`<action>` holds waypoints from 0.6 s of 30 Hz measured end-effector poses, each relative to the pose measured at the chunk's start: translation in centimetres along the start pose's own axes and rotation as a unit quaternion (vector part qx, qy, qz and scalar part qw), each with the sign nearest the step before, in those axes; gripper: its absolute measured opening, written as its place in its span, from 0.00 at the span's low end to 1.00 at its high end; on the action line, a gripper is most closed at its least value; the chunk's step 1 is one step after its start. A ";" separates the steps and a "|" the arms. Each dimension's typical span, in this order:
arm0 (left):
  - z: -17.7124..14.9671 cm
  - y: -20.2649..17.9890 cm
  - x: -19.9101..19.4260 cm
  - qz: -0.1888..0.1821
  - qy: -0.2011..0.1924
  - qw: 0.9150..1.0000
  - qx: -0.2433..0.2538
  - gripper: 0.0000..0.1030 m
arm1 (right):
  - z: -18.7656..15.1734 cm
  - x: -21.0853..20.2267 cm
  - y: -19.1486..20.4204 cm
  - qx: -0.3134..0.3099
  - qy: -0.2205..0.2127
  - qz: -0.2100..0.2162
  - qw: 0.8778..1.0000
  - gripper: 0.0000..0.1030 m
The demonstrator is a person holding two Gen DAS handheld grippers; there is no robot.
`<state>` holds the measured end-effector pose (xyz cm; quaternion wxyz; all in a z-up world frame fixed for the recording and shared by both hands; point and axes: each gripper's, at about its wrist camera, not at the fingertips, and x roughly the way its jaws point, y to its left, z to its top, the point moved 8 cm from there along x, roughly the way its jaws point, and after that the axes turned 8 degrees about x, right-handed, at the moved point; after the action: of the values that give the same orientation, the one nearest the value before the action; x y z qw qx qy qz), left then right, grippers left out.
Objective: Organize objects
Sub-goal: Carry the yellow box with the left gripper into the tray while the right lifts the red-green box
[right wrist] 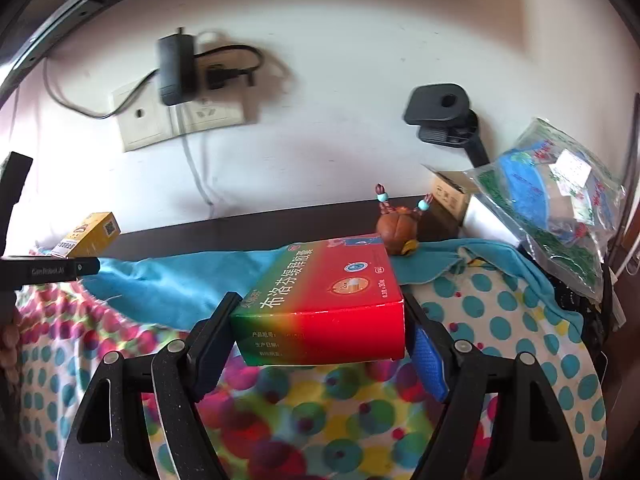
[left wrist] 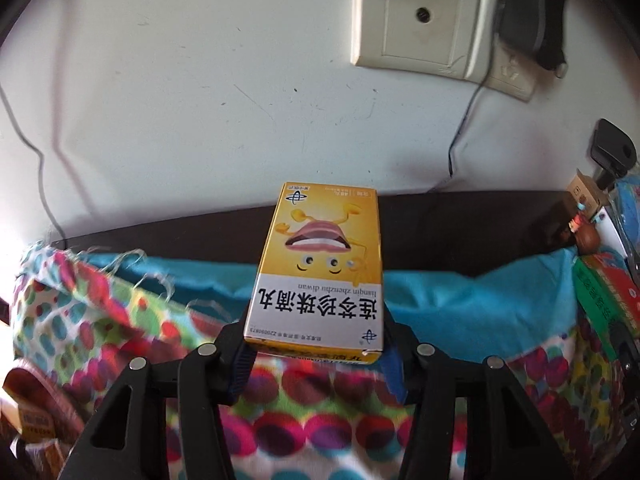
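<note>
A yellow medicine box (left wrist: pixel 320 264) with a cartoon mouth and black Chinese print stands out between the fingers of my left gripper (left wrist: pixel 314 320), which is shut on its near end, above the spotted cloth (left wrist: pixel 320 400). In the right wrist view the same yellow box (right wrist: pixel 90 236) shows at far left beside the left gripper's black body (right wrist: pixel 48 270). My right gripper (right wrist: pixel 320 308) is shut on a red and green medicine box (right wrist: pixel 328 292), lying flat between the pads over the cloth (right wrist: pixel 304 412).
A dark tabletop (left wrist: pixel 460 228) runs along a white wall with sockets (left wrist: pixel 420 20), a black adapter (right wrist: pixel 176 70) and hanging cables. At the right stand a brown figurine (right wrist: pixel 400 232), a cardboard box (right wrist: pixel 450 196), a plastic bag (right wrist: pixel 552 200) and a black clamp mount (right wrist: pixel 440 112).
</note>
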<state>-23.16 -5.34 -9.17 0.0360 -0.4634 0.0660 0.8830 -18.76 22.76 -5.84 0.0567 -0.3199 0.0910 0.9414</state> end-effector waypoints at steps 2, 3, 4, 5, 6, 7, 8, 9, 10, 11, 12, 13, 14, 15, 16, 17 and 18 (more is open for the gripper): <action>-1.4 -0.4 -1.7 0.002 -0.007 1.000 0.002 0.52 | -0.4 -0.7 1.0 -0.004 0.003 0.011 1.000 0.73; -2.1 -0.5 -2.3 0.006 -0.006 1.000 0.003 0.52 | -0.6 -1.0 1.4 -0.006 0.006 0.018 1.000 0.73; -3.0 -0.8 -3.0 0.005 -0.006 1.000 0.004 0.52 | -0.9 -1.2 1.9 -0.008 0.011 0.024 1.000 0.73; -3.9 -1.2 -3.6 -0.001 -0.008 1.000 0.002 0.52 | -1.2 -1.4 2.5 -0.009 0.017 0.031 0.999 0.73; -4.3 -1.5 -4.0 -0.003 -0.006 1.000 0.000 0.52 | -1.6 -1.6 2.9 -0.014 0.021 0.037 0.999 0.73; -3.8 -1.0 -3.6 -0.006 0.000 1.000 -0.001 0.52 | -2.0 -1.8 3.5 -0.019 0.025 0.041 0.999 0.73; -4.6 -1.2 -3.9 -0.009 0.002 1.000 -0.004 0.52 | -2.6 -2.2 4.1 -0.025 0.030 0.047 0.998 0.72; -5.5 -1.9 -4.3 -0.014 0.006 1.000 -0.008 0.52 | -3.0 -2.5 4.5 -0.031 0.033 0.050 0.998 0.72; -6.5 -2.6 -4.7 -0.018 0.013 1.000 -0.013 0.52 | -3.7 -2.8 5.0 -0.039 0.038 0.053 0.997 0.72; -7.5 -2.7 -4.9 -0.021 0.021 0.999 -0.019 0.52 | -4.3 -3.0 5.3 -0.042 0.044 0.056 0.997 0.72; -7.7 -4.0 -5.0 -0.025 0.023 0.999 -0.025 0.52 | -4.9 -3.2 5.6 -0.047 0.050 0.059 0.996 0.72; -7.8 -5.2 -4.8 -0.030 0.023 0.999 -0.030 0.52 | -5.5 -3.4 5.9 -0.052 0.055 0.060 0.995 0.72; -8.5 -5.3 -5.1 -0.031 0.024 0.999 -0.033 0.52 | -6.1 -3.7 6.1 -0.056 0.060 0.063 0.995 0.72; -8.7 -5.7 -5.0 -0.028 0.024 0.999 -0.035 0.52 | -6.7 -3.9 6.3 -0.059 0.068 0.065 0.994 0.72; -8.7 -5.7 -5.1 -0.027 0.023 0.999 -0.039 0.52 | -7.4 -4.1 6.5 -0.061 0.077 0.070 0.993 0.72; -9.2 -5.6 -5.5 -0.029 0.023 0.998 -0.042 0.52 | -7.9 -4.3 6.6 -0.061 0.085 0.074 0.992 0.72; -9.6 -5.7 -5.8 -0.028 0.022 0.998 -0.045 0.52 | -8.4 -4.4 6.7 -0.059 0.093 0.077 0.991 0.72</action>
<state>-11.36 -1.17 -10.22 0.0384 -0.4858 0.0143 0.8731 -11.40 14.29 -8.82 -0.0433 -0.4005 0.0644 0.9130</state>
